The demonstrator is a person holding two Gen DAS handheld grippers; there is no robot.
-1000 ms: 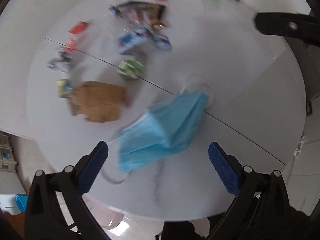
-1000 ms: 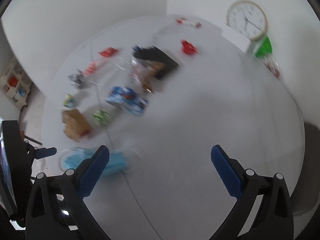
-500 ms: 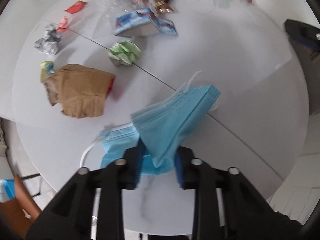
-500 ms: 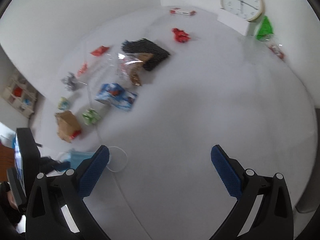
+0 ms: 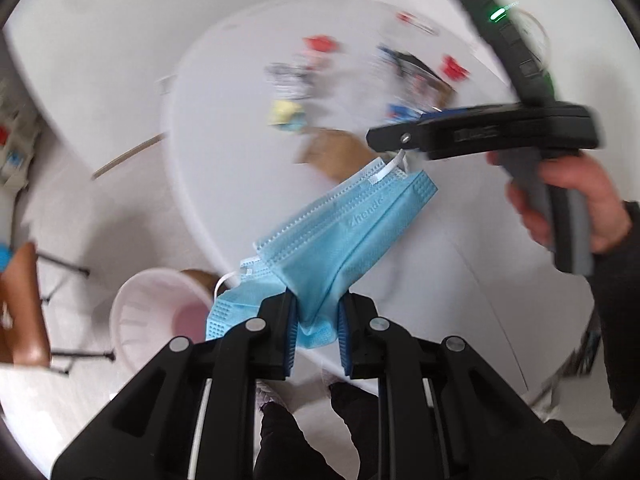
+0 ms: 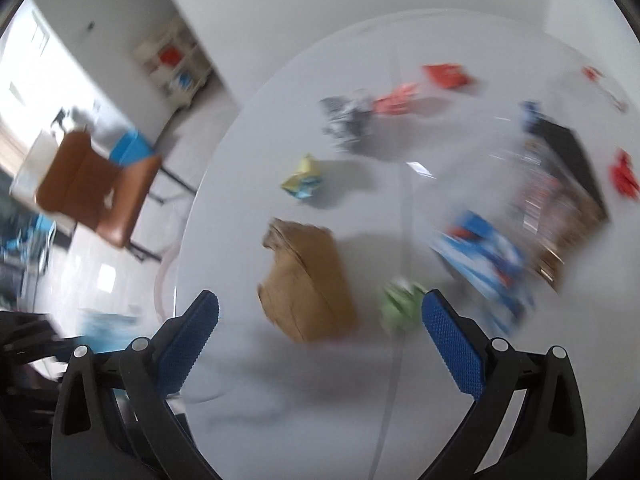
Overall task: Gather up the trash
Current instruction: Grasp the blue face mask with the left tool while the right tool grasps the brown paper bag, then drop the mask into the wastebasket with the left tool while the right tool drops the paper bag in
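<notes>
Both grippers are matte black plastic with two wedge-shaped fingers, each faced on its inner side with a blue dimpled pad. The left gripper [image 5: 317, 320] shows round silver screw heads at its finger joints, and thin white lines run along its frame. The right gripper [image 6: 320, 336] has similar silver screws; its body carries a grey handle and a small green light. The person's right hand [image 5: 576, 204] emerges from a dark sleeve [image 5: 618, 280].

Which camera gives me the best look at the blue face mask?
The left wrist view: the blue face mask hangs sharp and central, pinched in the left hand-held gripper. The right wrist view shows only a blurred blue smear at its lower left edge.
</notes>
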